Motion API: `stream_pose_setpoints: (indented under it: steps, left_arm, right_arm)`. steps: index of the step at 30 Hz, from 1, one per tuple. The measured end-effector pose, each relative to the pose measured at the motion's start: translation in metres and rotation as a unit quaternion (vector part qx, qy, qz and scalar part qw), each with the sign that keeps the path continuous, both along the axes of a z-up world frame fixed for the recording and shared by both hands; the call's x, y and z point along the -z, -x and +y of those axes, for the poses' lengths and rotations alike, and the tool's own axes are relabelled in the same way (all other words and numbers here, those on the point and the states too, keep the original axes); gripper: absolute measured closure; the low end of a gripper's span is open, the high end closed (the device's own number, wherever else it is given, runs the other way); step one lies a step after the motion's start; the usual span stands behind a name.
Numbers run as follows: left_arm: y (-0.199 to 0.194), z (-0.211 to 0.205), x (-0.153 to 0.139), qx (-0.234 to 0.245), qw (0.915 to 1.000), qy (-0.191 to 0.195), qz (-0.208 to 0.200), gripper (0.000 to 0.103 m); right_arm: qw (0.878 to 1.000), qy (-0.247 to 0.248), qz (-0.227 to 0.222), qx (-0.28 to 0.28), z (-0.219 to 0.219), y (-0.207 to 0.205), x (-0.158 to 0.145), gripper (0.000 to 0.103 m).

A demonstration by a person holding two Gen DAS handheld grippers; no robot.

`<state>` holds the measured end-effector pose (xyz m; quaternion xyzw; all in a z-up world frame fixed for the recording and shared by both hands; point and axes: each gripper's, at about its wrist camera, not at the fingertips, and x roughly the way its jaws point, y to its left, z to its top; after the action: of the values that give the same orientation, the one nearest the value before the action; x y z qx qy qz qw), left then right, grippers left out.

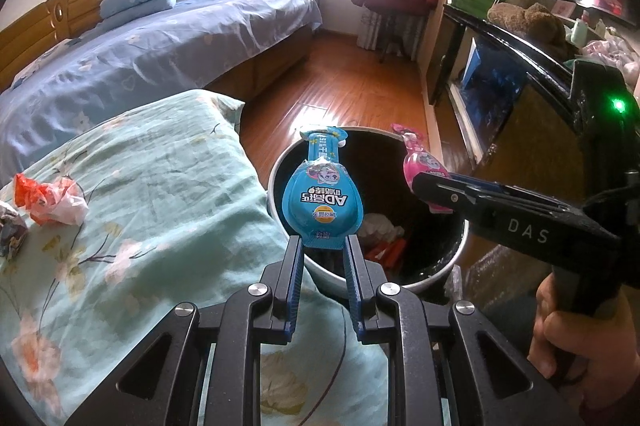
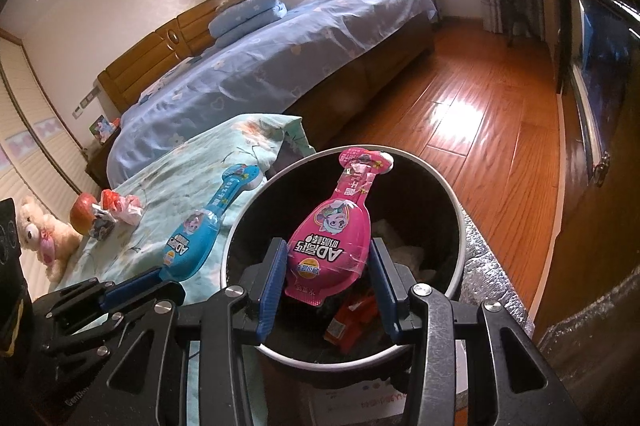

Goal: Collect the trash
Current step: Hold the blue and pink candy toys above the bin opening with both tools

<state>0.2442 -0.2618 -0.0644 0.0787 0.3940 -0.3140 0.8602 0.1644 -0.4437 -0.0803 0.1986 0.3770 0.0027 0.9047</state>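
The fingers (image 1: pixel 294 278) of the left gripper (image 1: pixel 322 246) are closed narrowly on the bottom edge of a blue pouch (image 1: pixel 322 202), which is held upright over the near left rim of the trash bin (image 1: pixel 276 194). To the left, on the floral quilt (image 1: pixel 160 186), a crumpled orange-and-white wrapper (image 1: pixel 52 200) is seen lying, with a darker scrap (image 1: pixel 10 230) just beside it at the frame edge. In the right wrist view an apple (image 2: pixel 83 212) and a teddy bear (image 2: pixel 44 230) are seen further left on the same quilt.

To the right, the fingers (image 2: pixel 270 286) of the right gripper (image 2: pixel 326 286) are set wider, pressed against both sides of a pink pouch (image 2: pixel 332 234), which is held upright above the open mouth of the bin. Inside the bin, white crumpled paper (image 1: pixel 376 226) and red packaging (image 2: pixel 352 318) are visible. The right gripper is gripped by a hand (image 1: pixel 576 342) at the lower right of the left wrist view. Behind, a bed with blue bedding (image 1: pixel 160 46) is seen on the wooden floor (image 1: pixel 340 78).
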Motion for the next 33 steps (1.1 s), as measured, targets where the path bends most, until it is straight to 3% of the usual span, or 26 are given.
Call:
stream_pose_setpoints:
  steps: [33]
  left_arm:
    - [-0.017, -0.021, 0.006, 0.008, 0.9999, -0.004, 0.012, 0.084]
  right_arm:
    - [1.0, -0.006, 0.009, 0.01, -0.015, -0.01, 0.005, 0.061]
